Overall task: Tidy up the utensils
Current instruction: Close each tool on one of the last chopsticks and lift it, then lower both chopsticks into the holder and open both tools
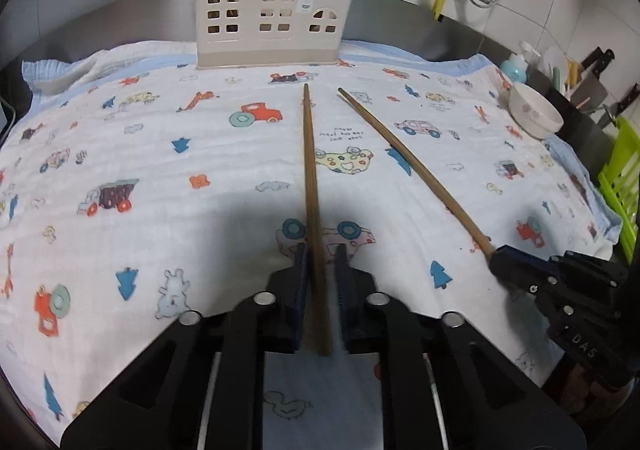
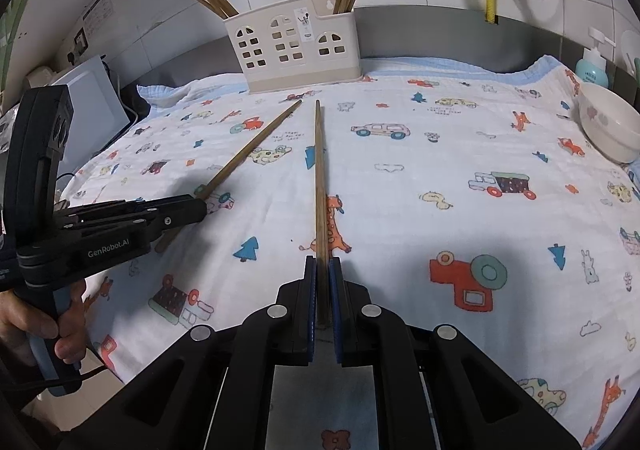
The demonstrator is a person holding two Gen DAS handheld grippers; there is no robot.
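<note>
With both sets of jaws pinched tight on a stick apiece, you are holding two long brown wooden chopsticks by their thick ends: your left gripper [image 1: 320, 250] clamps the left-hand chopstick [image 1: 310, 170], and your right gripper [image 2: 322, 260] clamps the right-hand chopstick [image 2: 319, 170]. Both sticks slope down, tips near the cartoon-printed white cloth [image 1: 160, 154] that covers the desk and aimed at the cream plastic house-shaped utensil holder [image 1: 264, 14] standing at the cloth's far edge.

The pickup looks finished, so the carry comes next: you would lift each stick, tilt it upright, and drop it tip-first into a compartment already holding chopsticks.

Only the right wrist view shows your hand [image 2: 60, 326] on the left handle; only the left shows the green rack [image 1: 622, 178] past the white ceramic bowl [image 1: 536, 114].
</note>
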